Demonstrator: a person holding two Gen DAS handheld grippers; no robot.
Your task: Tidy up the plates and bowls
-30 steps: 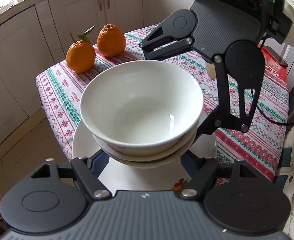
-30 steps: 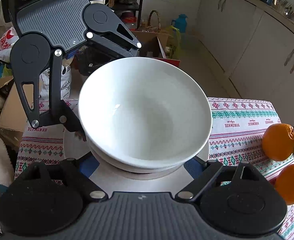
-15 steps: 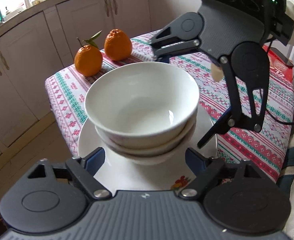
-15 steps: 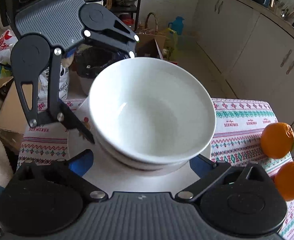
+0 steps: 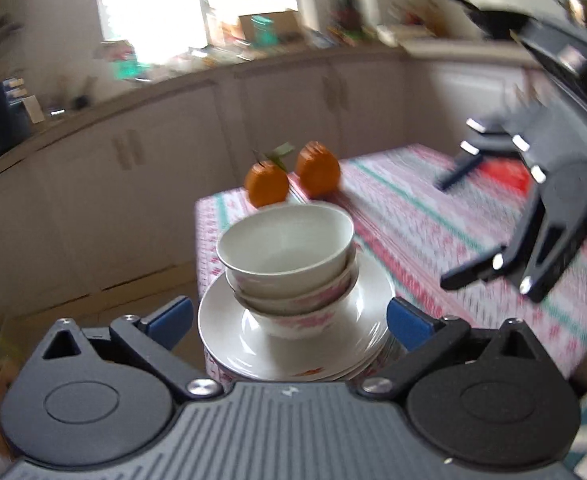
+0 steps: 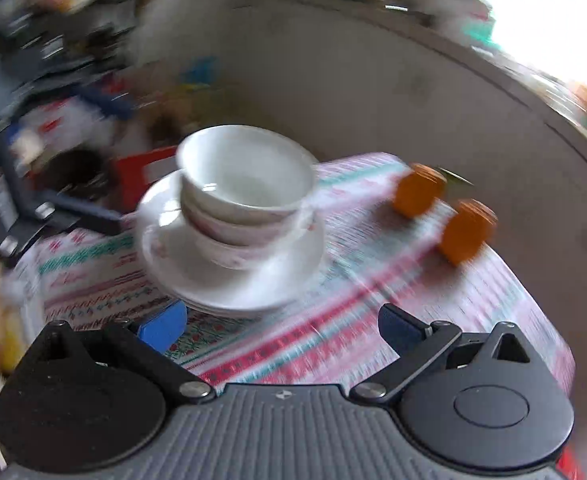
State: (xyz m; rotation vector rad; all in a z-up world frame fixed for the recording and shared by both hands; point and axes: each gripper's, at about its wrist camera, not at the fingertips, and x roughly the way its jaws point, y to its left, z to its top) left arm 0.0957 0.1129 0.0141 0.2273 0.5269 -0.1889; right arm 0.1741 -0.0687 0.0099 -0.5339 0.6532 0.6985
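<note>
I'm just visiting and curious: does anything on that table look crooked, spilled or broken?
Nothing spilled or visibly broken, though the pictures are blurred. The stacked bowls sit nested on the pile of plates, which lies close to the table edge. Two oranges rest behind.

Motion blur smears the tablecloth (image 6: 333, 320) pattern and countertop clutter (image 5: 253, 40).

2 round orange tangerines (image 5: 293, 180), one w/ green leaf, near far edge of desk's red-green patterned cloth (image 5: 433, 216); cream cabinets (image 5: 133, 168) behind.
</note>
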